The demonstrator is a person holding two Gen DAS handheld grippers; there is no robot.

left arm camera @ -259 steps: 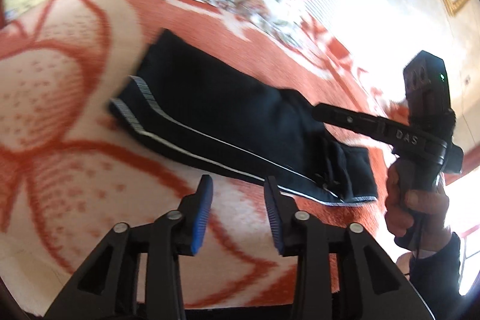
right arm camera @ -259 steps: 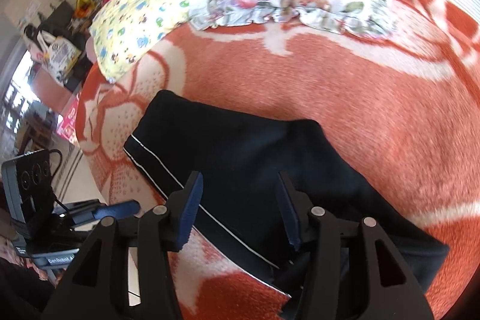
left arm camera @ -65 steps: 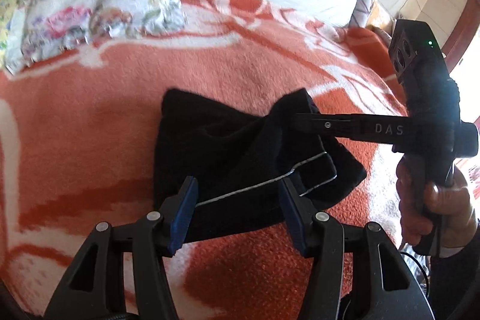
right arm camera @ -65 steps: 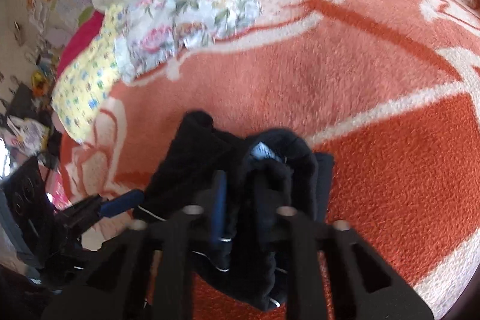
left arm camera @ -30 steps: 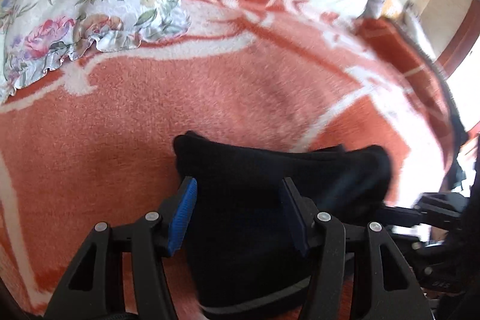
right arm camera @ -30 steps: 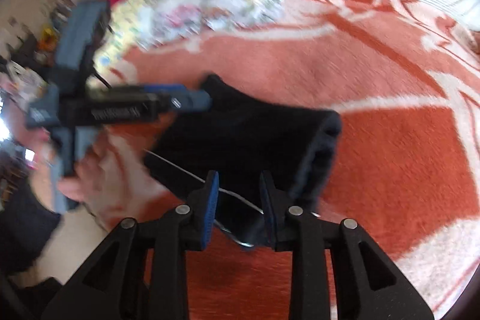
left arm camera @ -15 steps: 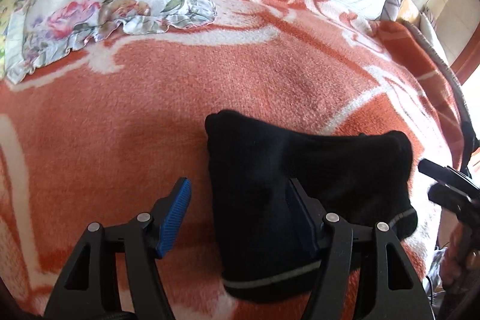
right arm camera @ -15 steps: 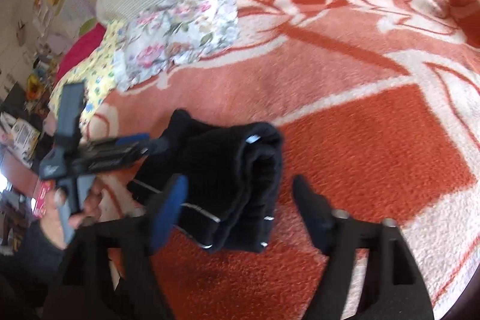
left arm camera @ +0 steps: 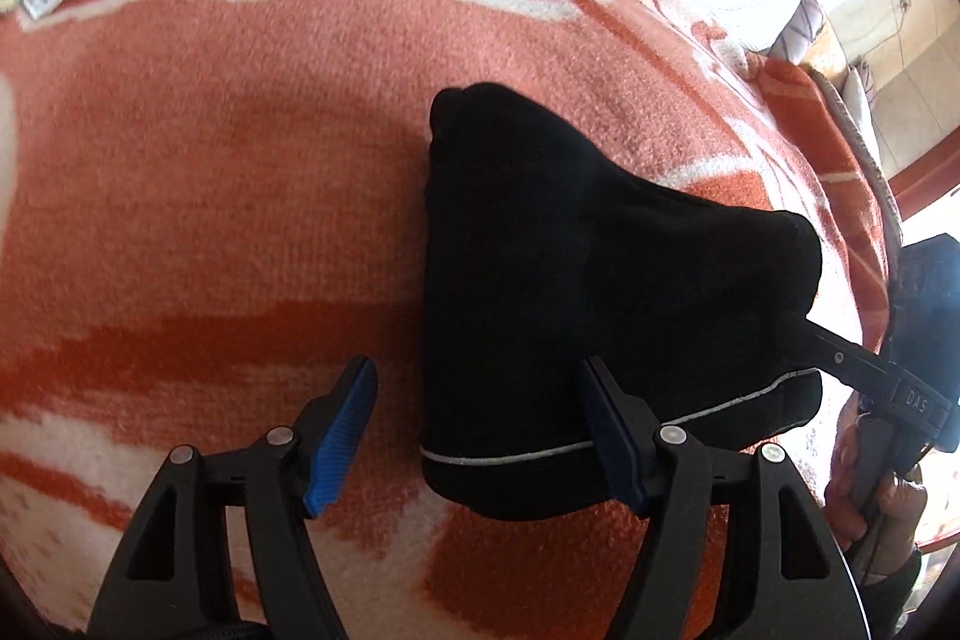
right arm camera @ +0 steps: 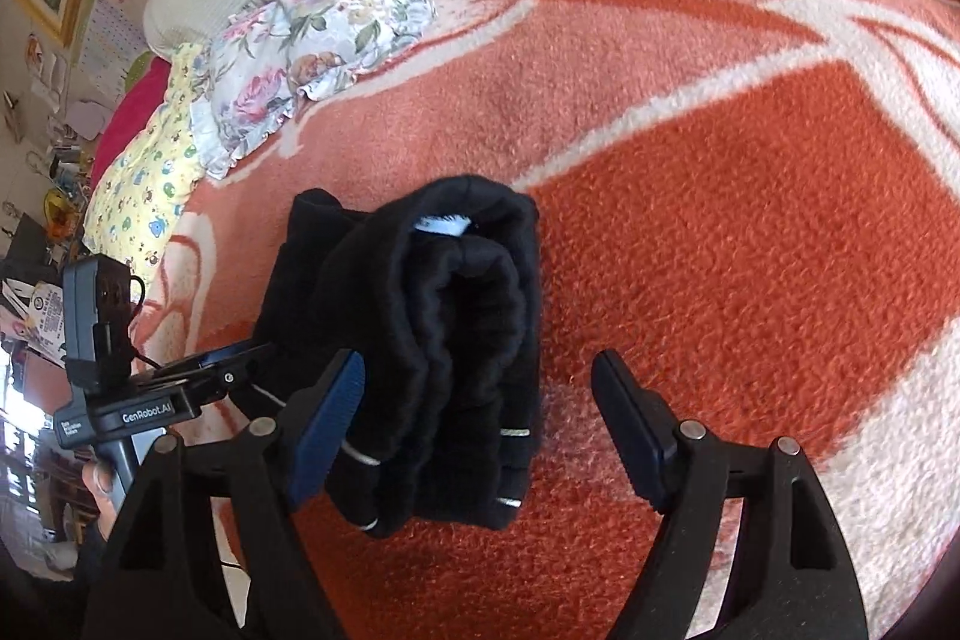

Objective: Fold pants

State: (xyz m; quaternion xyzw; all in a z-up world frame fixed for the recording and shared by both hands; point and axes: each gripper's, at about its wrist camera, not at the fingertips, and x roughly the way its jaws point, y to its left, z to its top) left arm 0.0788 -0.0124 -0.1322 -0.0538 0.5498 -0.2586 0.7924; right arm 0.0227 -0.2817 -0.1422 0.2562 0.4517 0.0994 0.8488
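Black pants [right arm camera: 432, 352] lie as a compact folded bundle on the orange-and-white blanket [right arm camera: 750, 250], layered edges and white side stripe toward the right wrist camera. 8.6 s ago they lay stretched out long; 2.2 s ago the right gripper was clamped on a bunched fold. Right gripper [right arm camera: 477, 421]: jaws now spread wide, holding nothing, bundle just ahead between them. Left gripper [left arm camera: 477, 436]: jaws apart, empty, at the bundle's near edge. Floral pillow [right arm camera: 324, 34] well apart, near the headboard.

Folded pants [right arm camera: 432, 340] lie on blanket [right arm camera: 750, 250]; pillows [right arm camera: 324, 34] behind.
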